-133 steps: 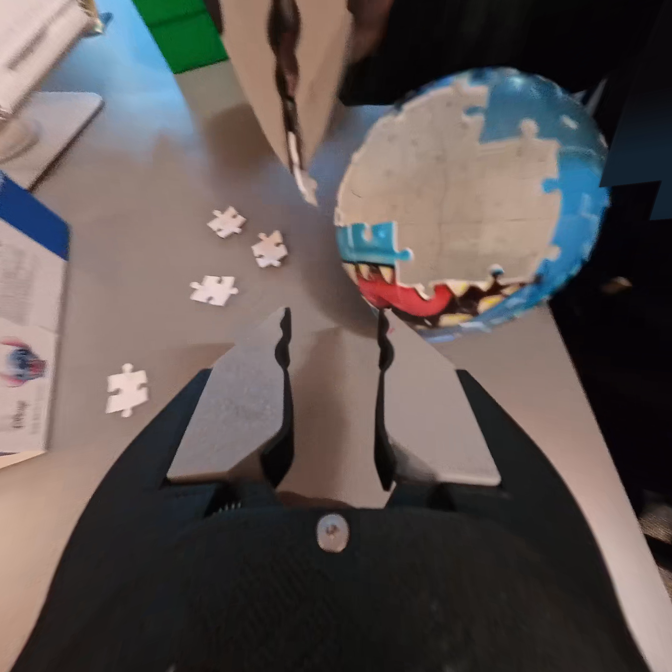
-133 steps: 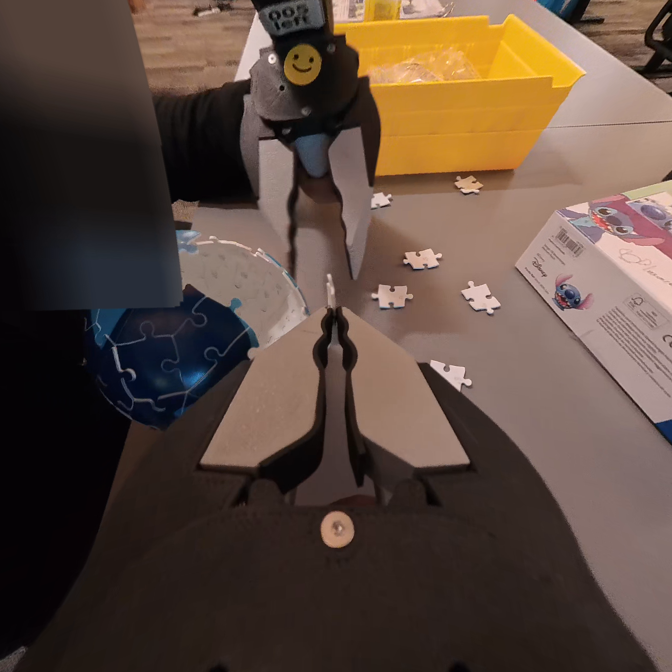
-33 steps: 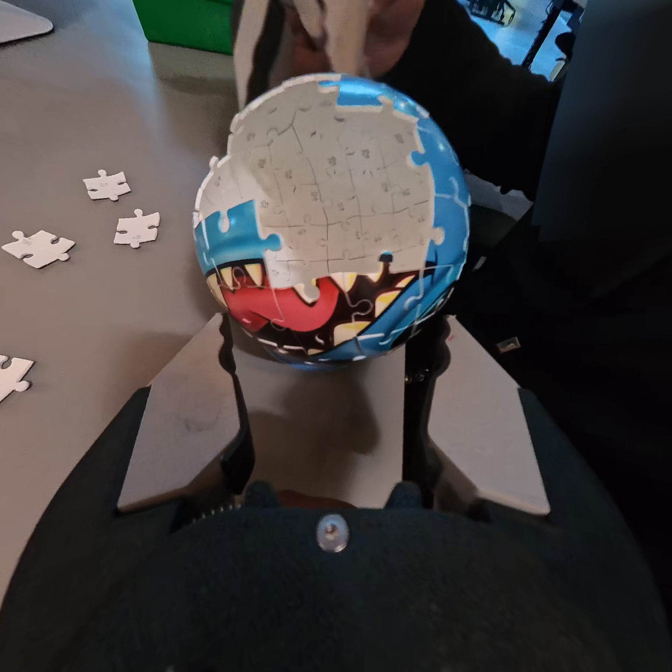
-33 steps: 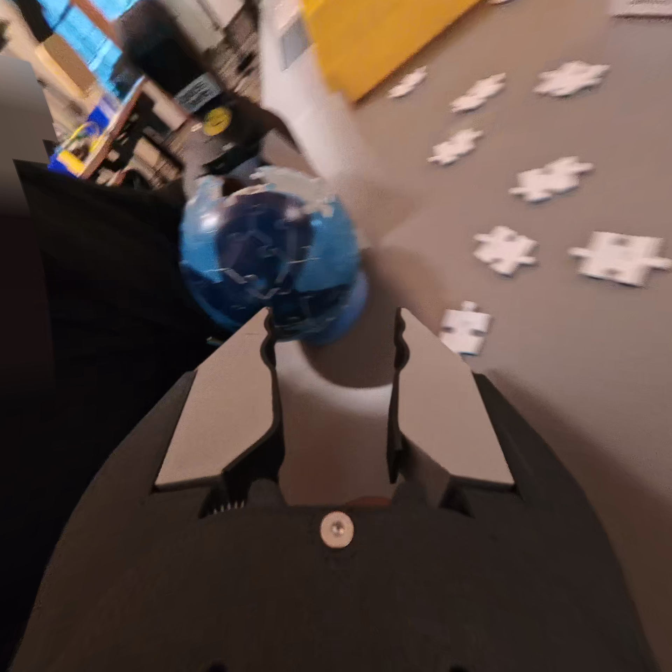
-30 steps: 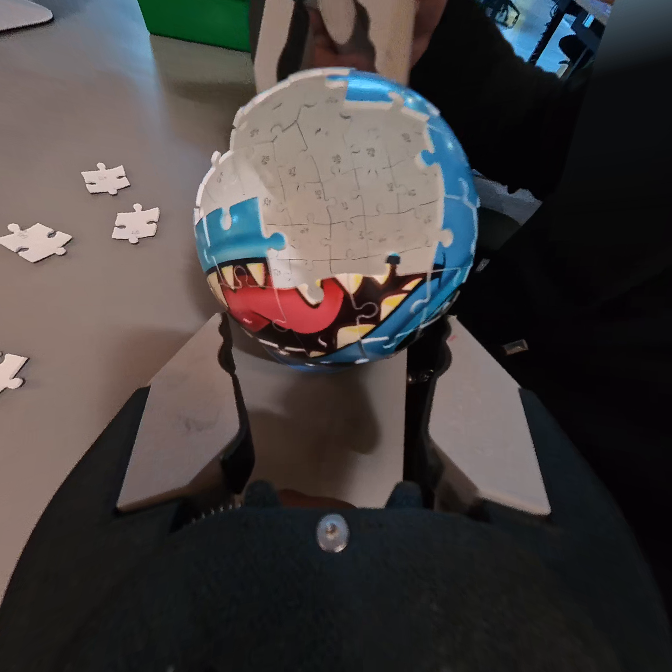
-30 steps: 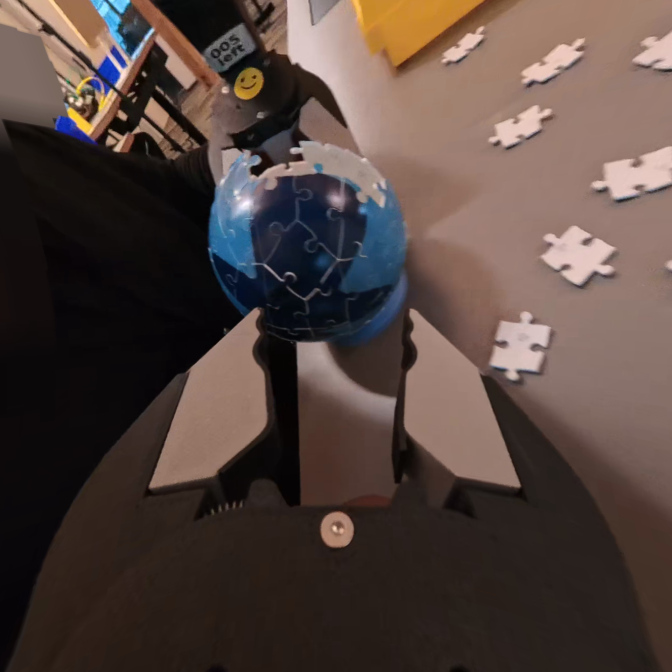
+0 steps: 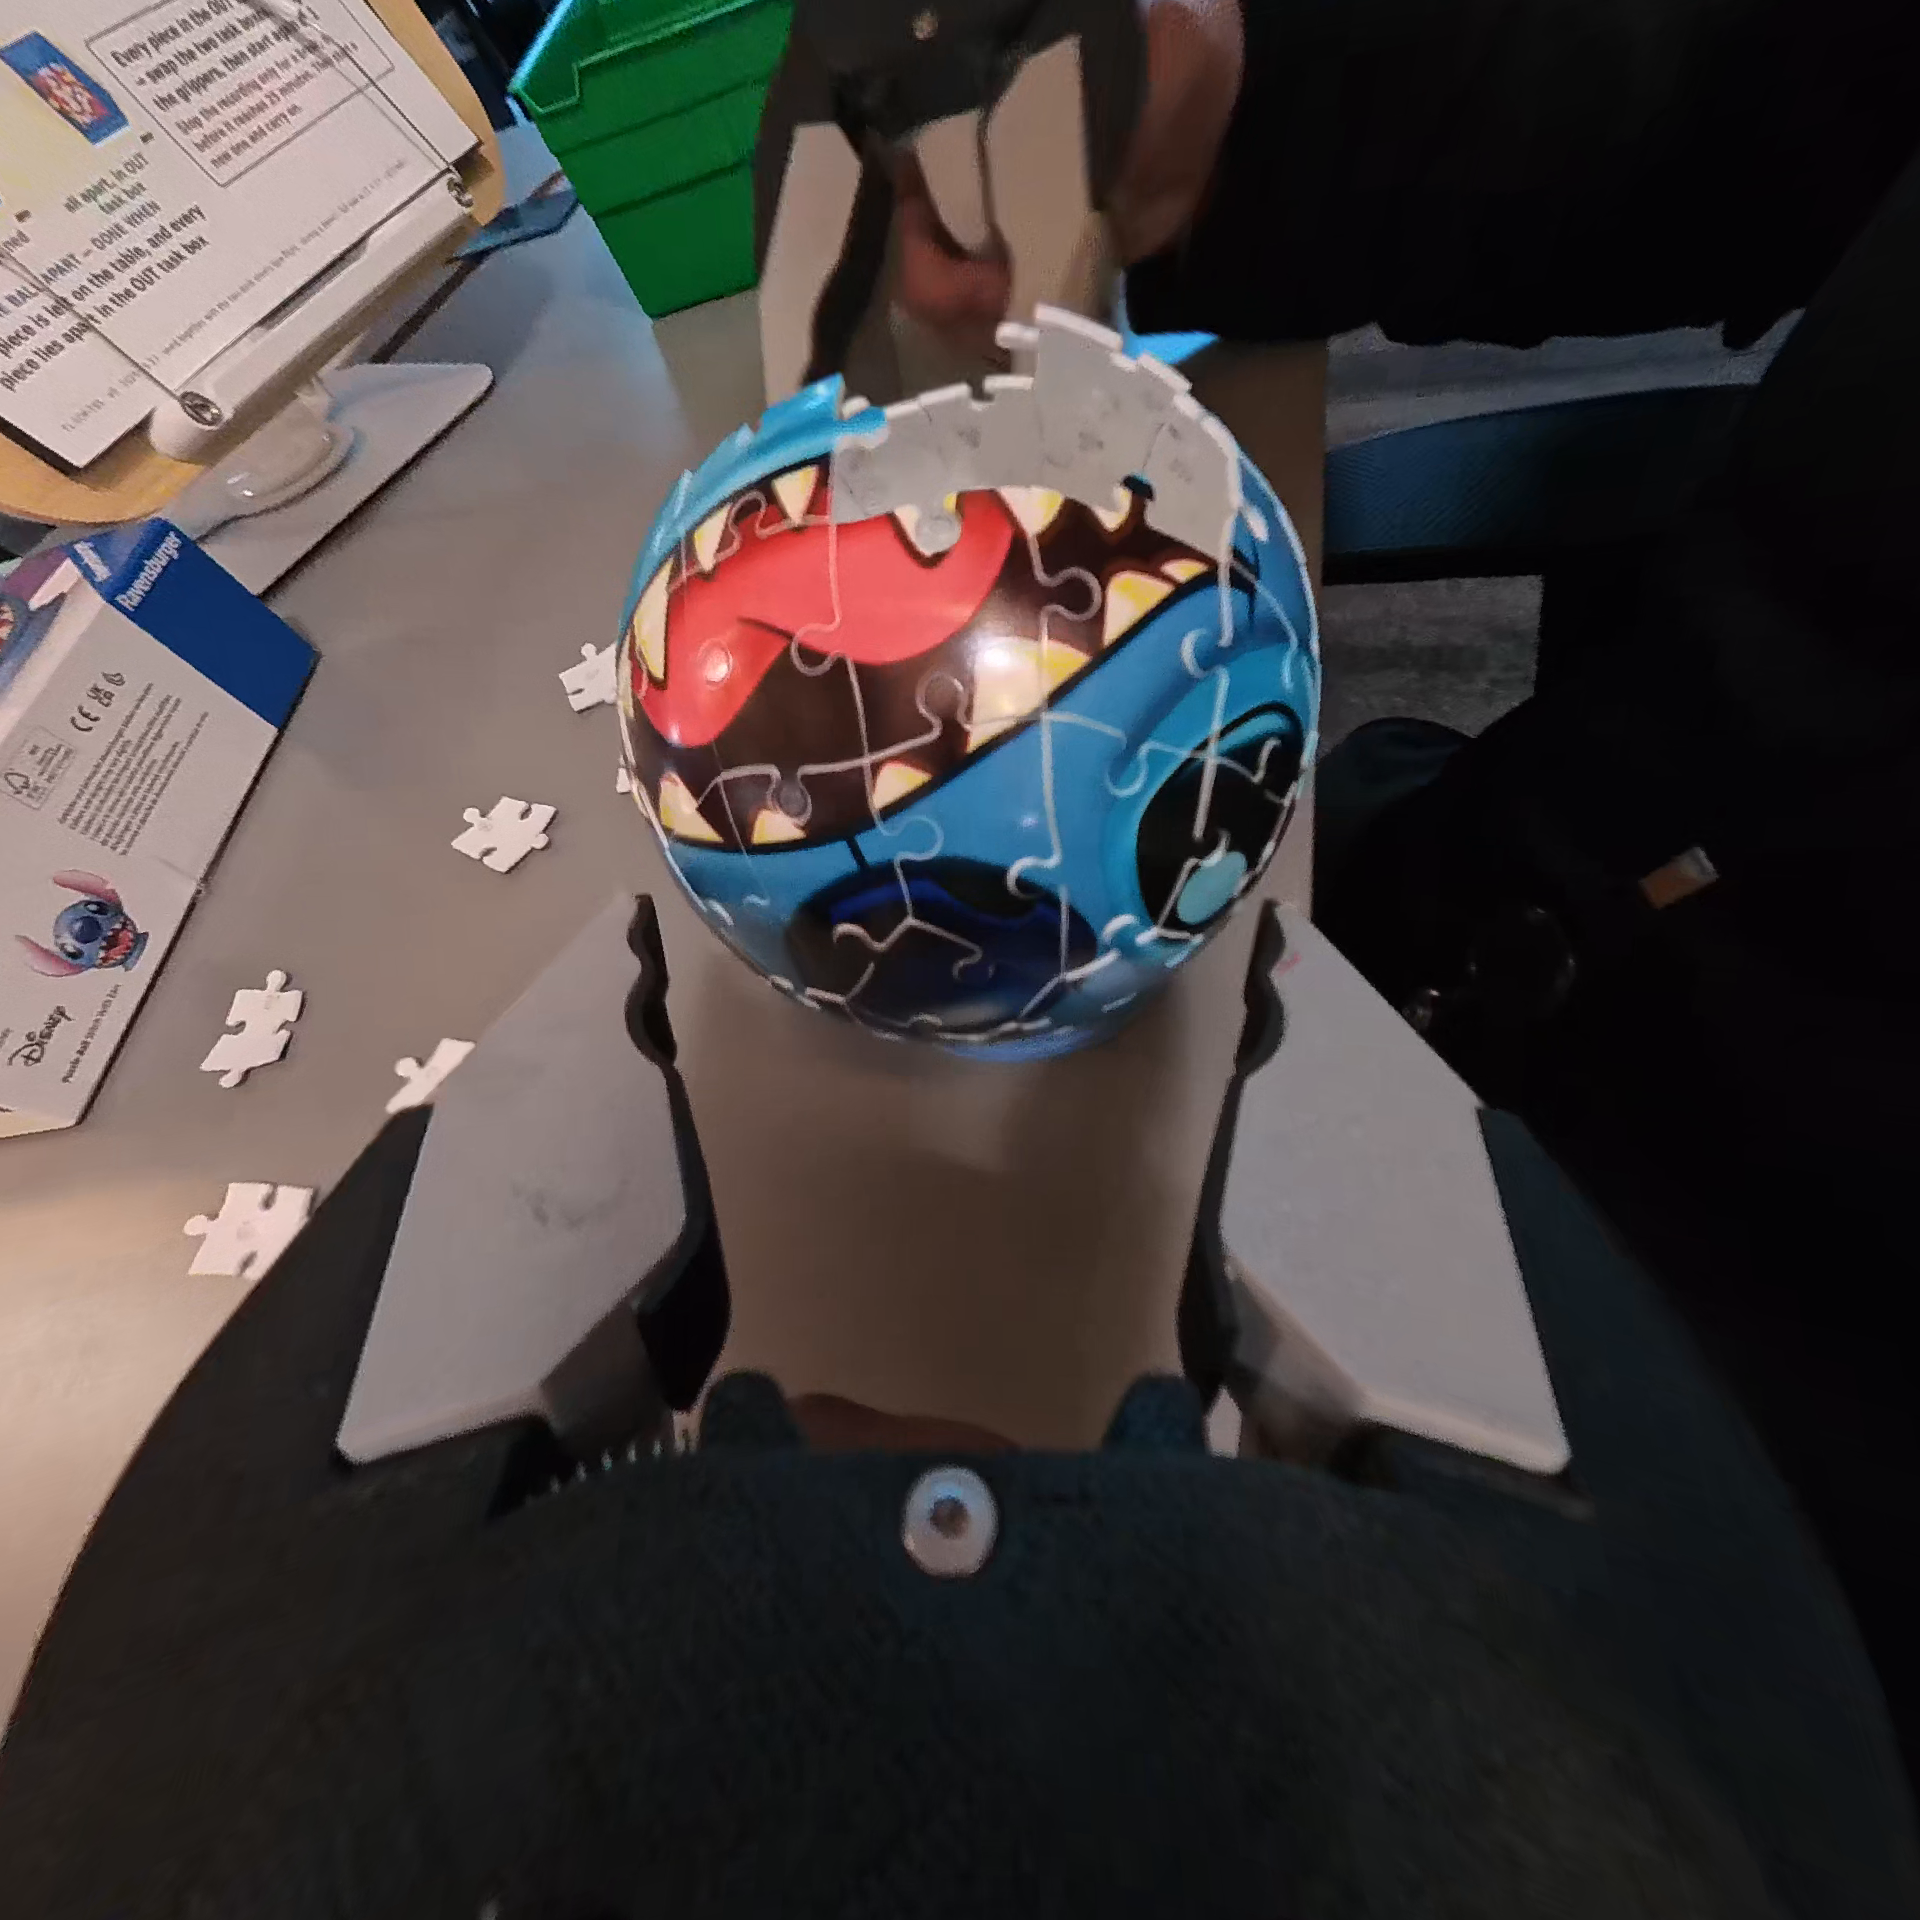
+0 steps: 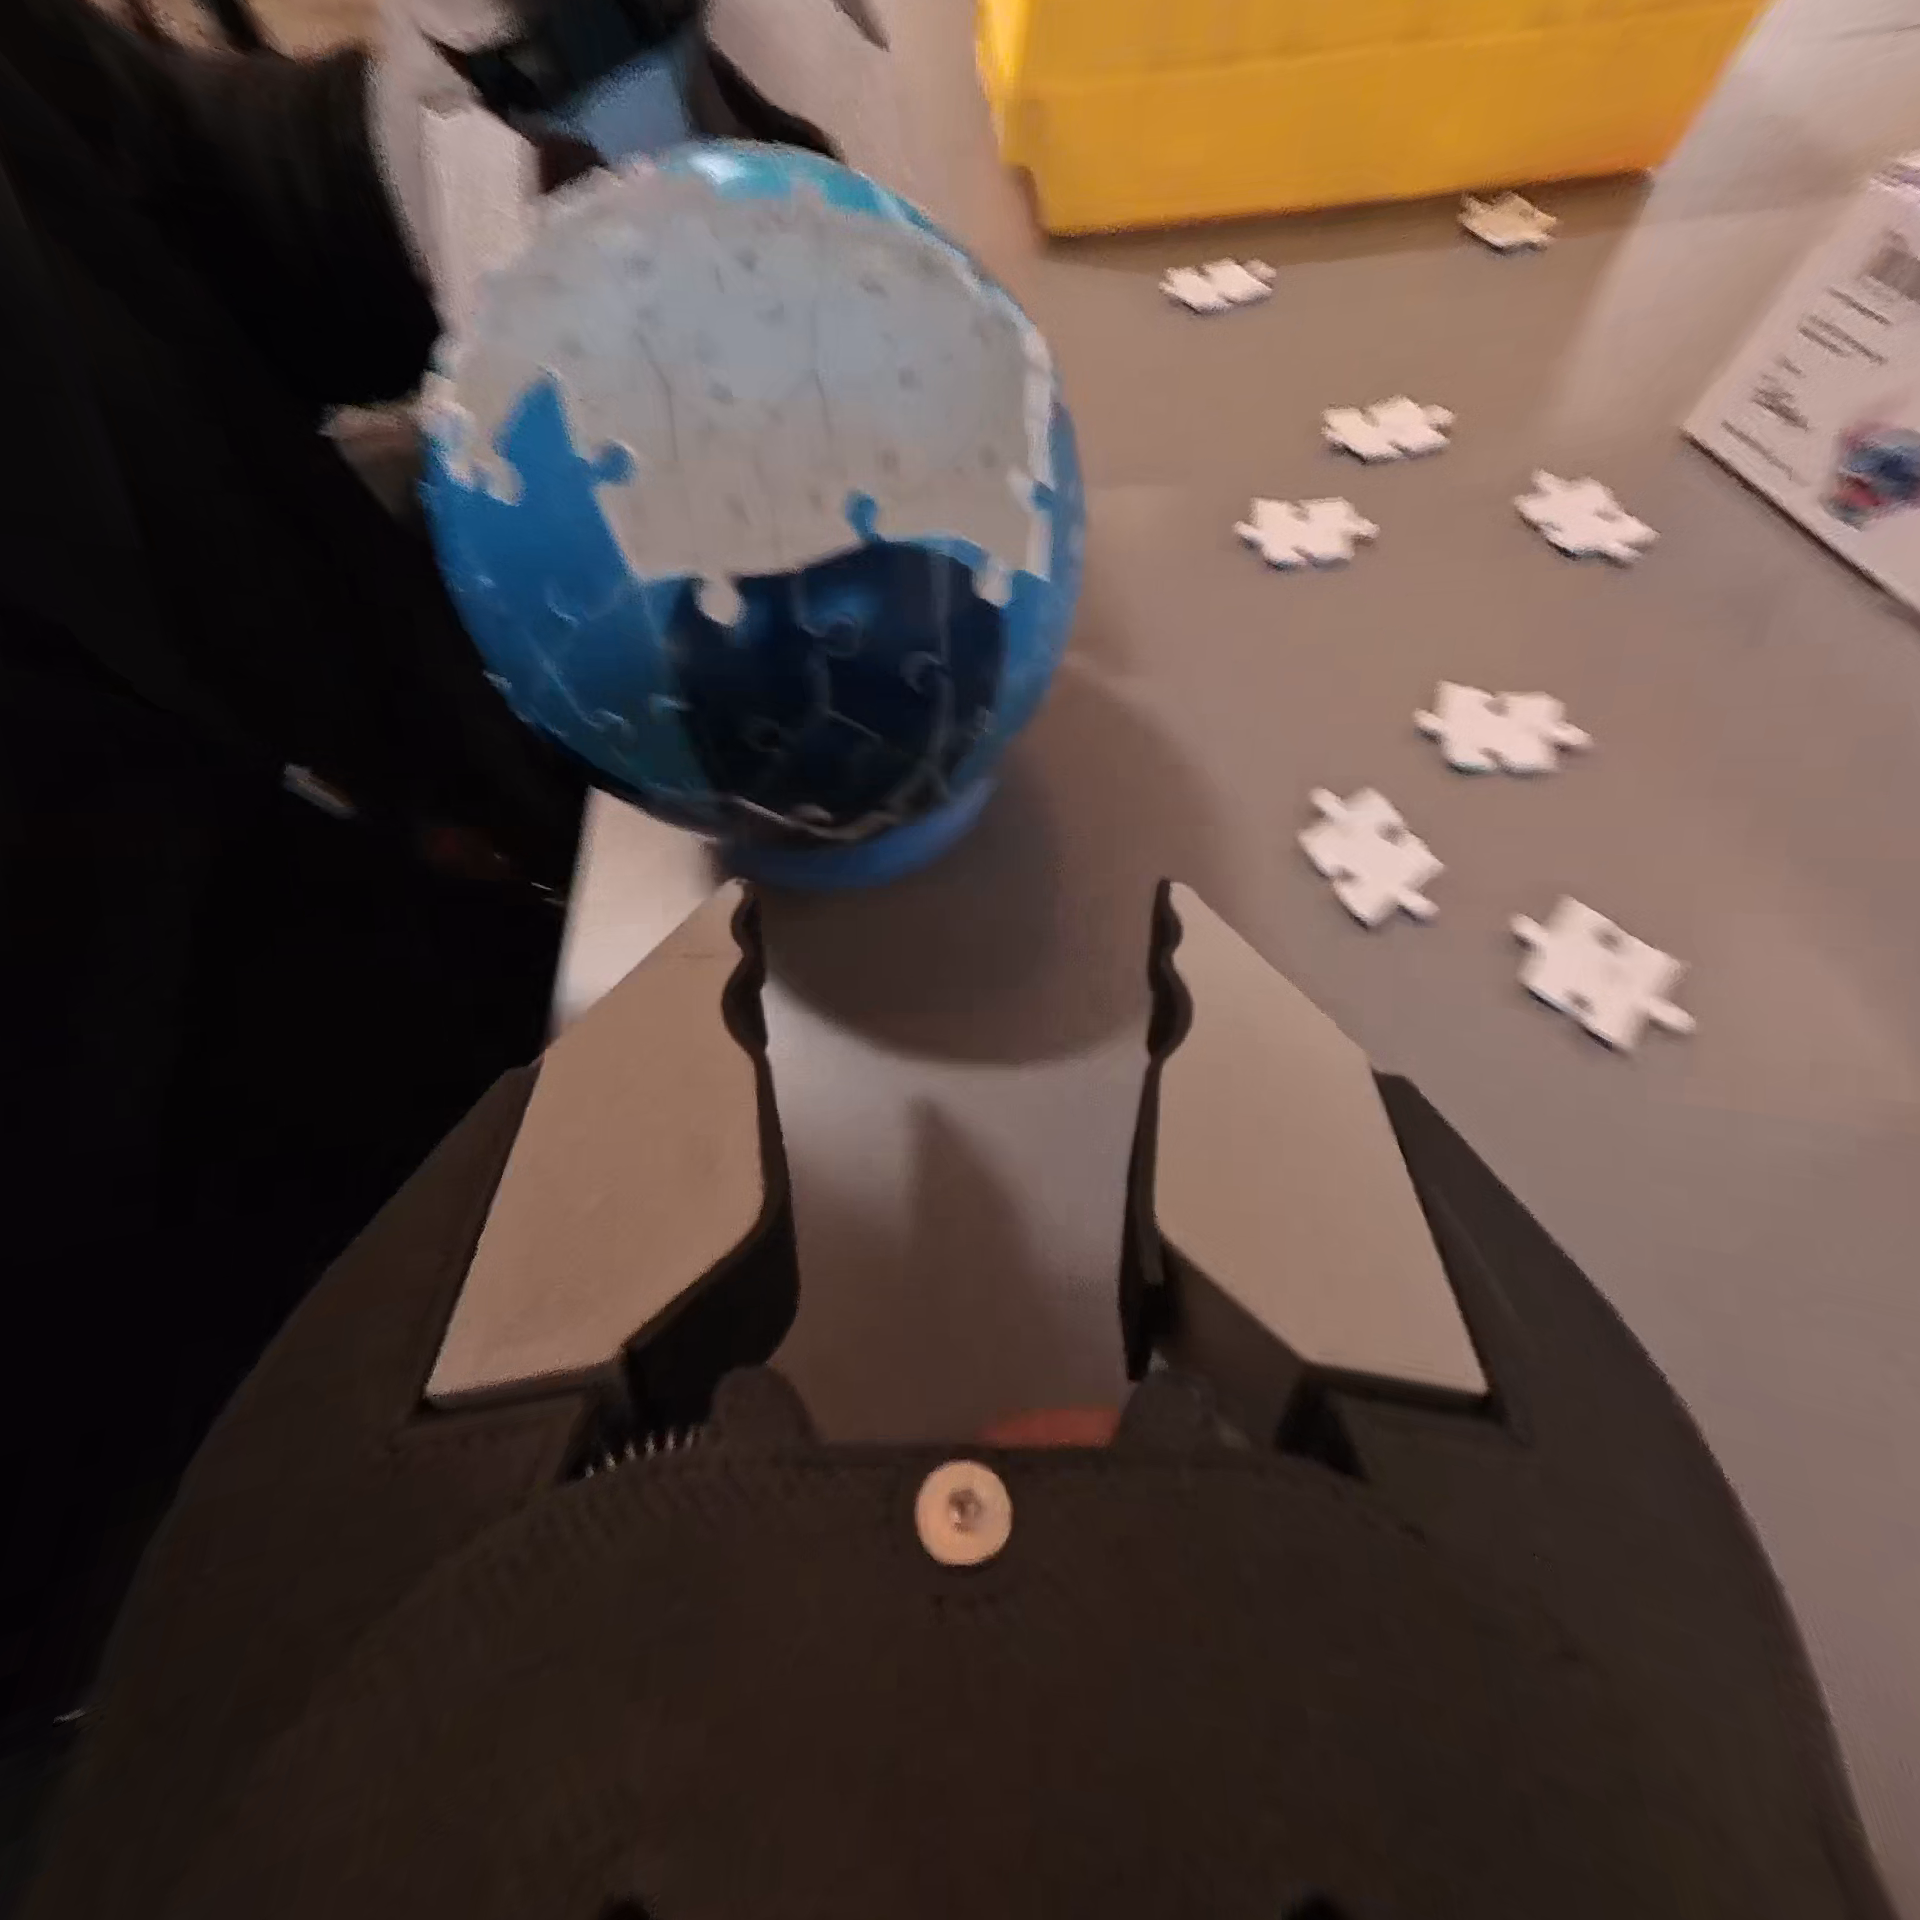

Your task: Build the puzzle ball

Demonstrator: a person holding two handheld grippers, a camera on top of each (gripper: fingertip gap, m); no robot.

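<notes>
The puzzle ball (image 7: 966, 717) is partly built: blue, with a red mouth, teeth and dark eyes facing the left wrist view, and a jagged white rim on top. In the right wrist view the ball (image 8: 748, 520) shows its white inside through the gap and leans on a blue stand (image 8: 862, 842). My left gripper (image 7: 951, 920) is open, its tips flanking the ball's lower part. My right gripper (image 8: 953, 899) is open and empty, just short of the stand. It also shows behind the ball in the left wrist view (image 7: 935, 291).
Several loose white pieces (image 8: 1496, 727) lie on the grey table right of the ball, others (image 7: 504, 831) by the puzzle box (image 7: 125, 790). A yellow bin (image 8: 1351, 104), a green bin (image 7: 665, 156) and a sheet on a stand (image 7: 208, 187) stand farther off. The ball is near the table edge. Across from one pair of fingers to the other is roughly 12 cm.
The ball has turned: its open white side now faces the right gripper, the mouth faces the left. The right gripper, earlier shut on a piece, is open and empty.
</notes>
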